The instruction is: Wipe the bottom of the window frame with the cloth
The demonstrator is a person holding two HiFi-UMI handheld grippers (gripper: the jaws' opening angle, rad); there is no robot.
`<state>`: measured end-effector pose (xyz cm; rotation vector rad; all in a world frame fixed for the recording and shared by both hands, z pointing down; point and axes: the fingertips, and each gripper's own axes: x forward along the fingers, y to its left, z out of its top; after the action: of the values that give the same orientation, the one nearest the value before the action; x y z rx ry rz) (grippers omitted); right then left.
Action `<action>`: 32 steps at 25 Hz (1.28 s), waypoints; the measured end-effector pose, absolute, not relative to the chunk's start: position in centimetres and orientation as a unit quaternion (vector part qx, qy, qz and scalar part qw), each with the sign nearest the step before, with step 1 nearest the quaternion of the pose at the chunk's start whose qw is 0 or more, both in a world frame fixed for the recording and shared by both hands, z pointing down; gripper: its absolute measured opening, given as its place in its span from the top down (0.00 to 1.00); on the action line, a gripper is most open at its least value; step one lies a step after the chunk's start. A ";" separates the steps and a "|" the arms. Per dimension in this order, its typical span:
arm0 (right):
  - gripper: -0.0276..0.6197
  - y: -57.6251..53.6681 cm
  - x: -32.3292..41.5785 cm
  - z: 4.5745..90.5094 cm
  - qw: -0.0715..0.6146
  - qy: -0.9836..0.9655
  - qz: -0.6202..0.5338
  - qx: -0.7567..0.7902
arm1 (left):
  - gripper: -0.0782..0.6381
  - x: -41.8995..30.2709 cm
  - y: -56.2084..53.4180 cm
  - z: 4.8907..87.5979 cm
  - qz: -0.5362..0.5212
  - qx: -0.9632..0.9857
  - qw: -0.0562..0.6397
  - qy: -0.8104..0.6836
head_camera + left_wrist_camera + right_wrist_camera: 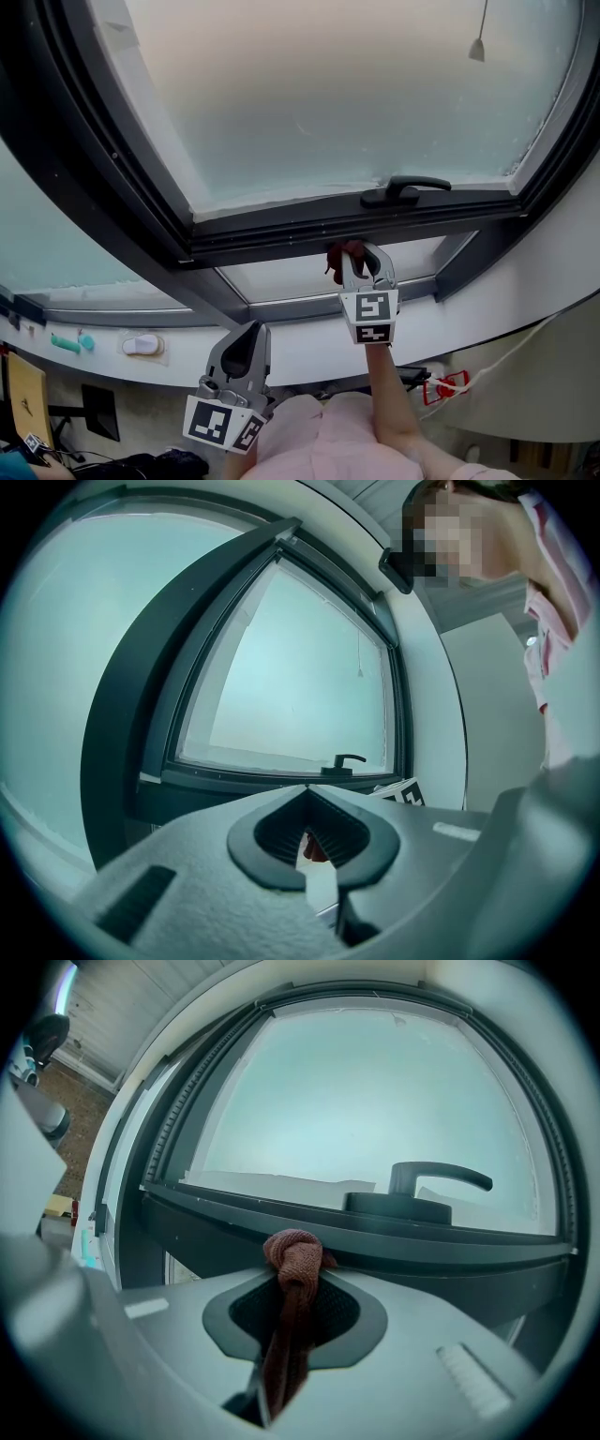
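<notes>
Left claw (251, 330) shut on nothing, idle, low and well apart from the frame. Right claw (362, 255) clamped on the cloth (338, 255), whose knot sits at the frame's bottom rail (281, 240). Risk: little cloth sticks out, so the bare jaws may scrape the rail, or drag may pull the cloth loose.

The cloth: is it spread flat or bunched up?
Bunched: the cloth forms a knotted wad poking from the right gripper, its tail pinched between the shut jaws.
</notes>
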<state>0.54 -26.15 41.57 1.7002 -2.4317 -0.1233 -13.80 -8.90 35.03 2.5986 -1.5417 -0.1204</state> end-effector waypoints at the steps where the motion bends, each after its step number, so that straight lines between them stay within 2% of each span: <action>1: 0.86 -26.2 0.8 41.6 0.086 -0.815 -0.041 0.572 | 0.90 -13.7 -8.9 35.0 -0.040 0.858 0.059 -0.508; 32: 0.86 -26.6 4.7 41.6 0.089 -0.814 -0.041 0.573 | 0.90 -11.0 -8.4 34.8 -0.042 0.852 0.057 -0.518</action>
<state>4.68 -26.57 41.65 1.7031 -2.4212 -0.1222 -11.02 -8.41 34.77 2.5837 -1.5718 -0.1281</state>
